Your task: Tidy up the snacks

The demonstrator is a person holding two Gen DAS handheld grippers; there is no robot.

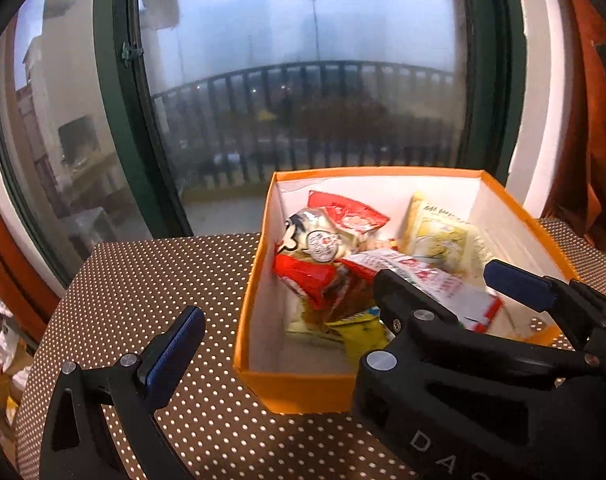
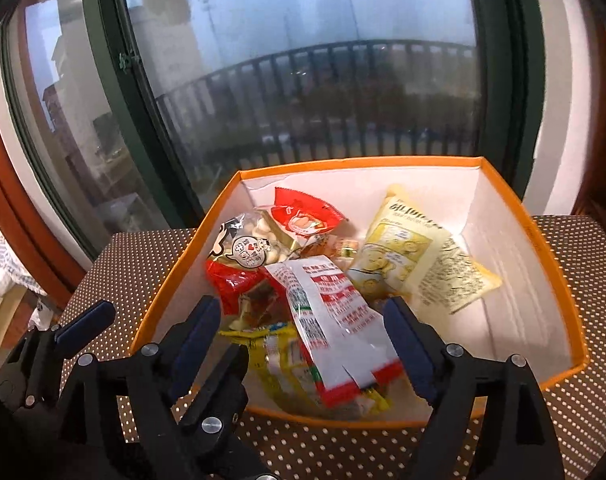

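An orange box (image 1: 303,390) with white inner walls stands on the dotted brown table and holds several snack packets; it also shows in the right wrist view (image 2: 543,236). On top lies a white-and-red packet (image 2: 327,320), with red packets (image 2: 307,212), a pale yellow packet (image 2: 403,252) and a bright yellow one (image 2: 275,356) around it. My right gripper (image 2: 303,336) is open, its fingers either side of the white-and-red packet just above it. My left gripper (image 1: 287,320) is open and empty, straddling the box's left wall; one left finger (image 1: 183,340) is outside the box.
The dotted brown table (image 1: 143,280) runs left of and in front of the box. A large green-framed window (image 1: 115,100) with a railing outside stands right behind it. An orange curtain (image 1: 595,120) hangs at the right. Clutter lies below the table's left edge.
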